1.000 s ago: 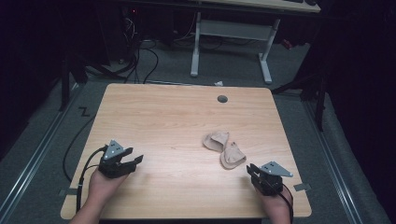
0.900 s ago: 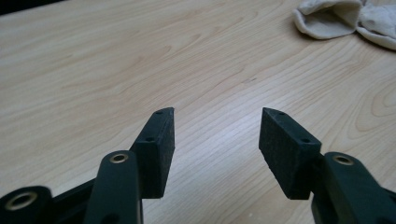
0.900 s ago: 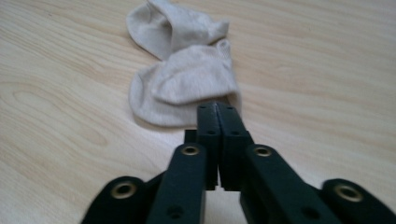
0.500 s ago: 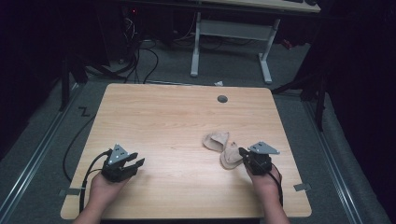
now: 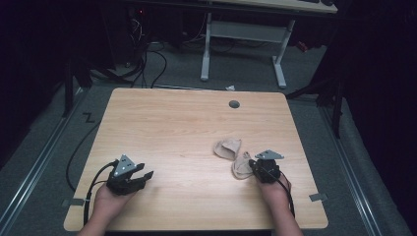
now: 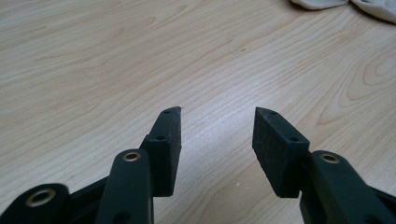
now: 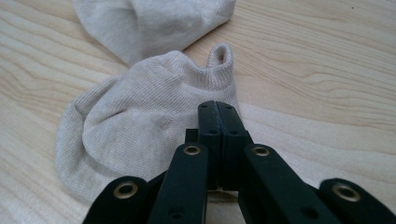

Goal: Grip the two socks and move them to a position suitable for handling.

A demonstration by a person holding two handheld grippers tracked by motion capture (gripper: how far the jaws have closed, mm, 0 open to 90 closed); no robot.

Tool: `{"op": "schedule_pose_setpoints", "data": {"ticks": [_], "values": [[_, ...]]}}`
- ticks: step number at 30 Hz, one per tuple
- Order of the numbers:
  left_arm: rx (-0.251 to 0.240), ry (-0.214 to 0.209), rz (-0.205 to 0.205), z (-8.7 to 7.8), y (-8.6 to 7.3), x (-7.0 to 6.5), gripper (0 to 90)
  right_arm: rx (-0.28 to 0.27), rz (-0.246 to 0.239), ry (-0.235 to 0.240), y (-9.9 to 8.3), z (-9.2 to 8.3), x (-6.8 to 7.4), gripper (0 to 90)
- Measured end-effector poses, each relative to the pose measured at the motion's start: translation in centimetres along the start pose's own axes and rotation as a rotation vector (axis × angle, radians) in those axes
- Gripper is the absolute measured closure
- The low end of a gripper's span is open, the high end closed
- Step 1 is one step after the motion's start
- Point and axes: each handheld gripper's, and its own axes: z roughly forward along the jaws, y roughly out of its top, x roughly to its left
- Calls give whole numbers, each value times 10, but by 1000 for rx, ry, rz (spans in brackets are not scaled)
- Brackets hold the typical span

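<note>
Two beige ankle socks lie right of the table's middle: the far sock (image 5: pixel 227 147) (image 7: pixel 154 23) and the near sock (image 5: pixel 241 166) (image 7: pixel 140 121), touching each other. My right gripper (image 5: pixel 252 164) (image 7: pixel 217 106) is shut, jaws pressed together, tips resting over the near sock's cuff side; no fabric shows pinched between them. Over bare wood near the front left, my left gripper (image 5: pixel 145 176) (image 6: pixel 217 121) stands open and holds nothing. The left gripper view catches both socks (image 6: pixel 322 3) at its top right edge.
The wooden table (image 5: pixel 187 123) has a grey cable grommet (image 5: pixel 234 104) near its far edge. Behind it stands a white-legged desk (image 5: pixel 241 29) with cables on the floor. Dark surroundings flank both sides.
My right gripper has moved forward and left from the front right edge up to the near sock. The left gripper shifted slightly; the socks have not moved.
</note>
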Motion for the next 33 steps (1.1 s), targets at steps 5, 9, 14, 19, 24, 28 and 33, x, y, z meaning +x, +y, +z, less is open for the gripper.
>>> {"op": "schedule_pose_setpoints", "data": {"ticks": [5, 9, 14, 19, 24, 28, 33], "values": [[-1, -29, -6, 1, 1, -4, 522, -12, -3, 19, -7, -7, 7, 900], [11, -94, -23, 8, 5, -11, 529, -12, -21, 39, -12, -12, 17, 900], [16, -114, 41, 14, 9, -34, 528, -6, -51, 71, -13, -17, 34, 900], [34, -148, 88, 20, 10, -49, 516, -6, -105, 119, -12, -19, 58, 900], [40, -165, 85, 22, 10, -55, 525, -5, -172, 168, -8, -18, 83, 900], [35, -182, 107, 22, 11, -63, 563, -7, -212, 194, -6, -17, 101, 900], [48, -209, 121, 24, 11, -74, 613, -12, -250, 212, -3, -17, 115, 900]]}}
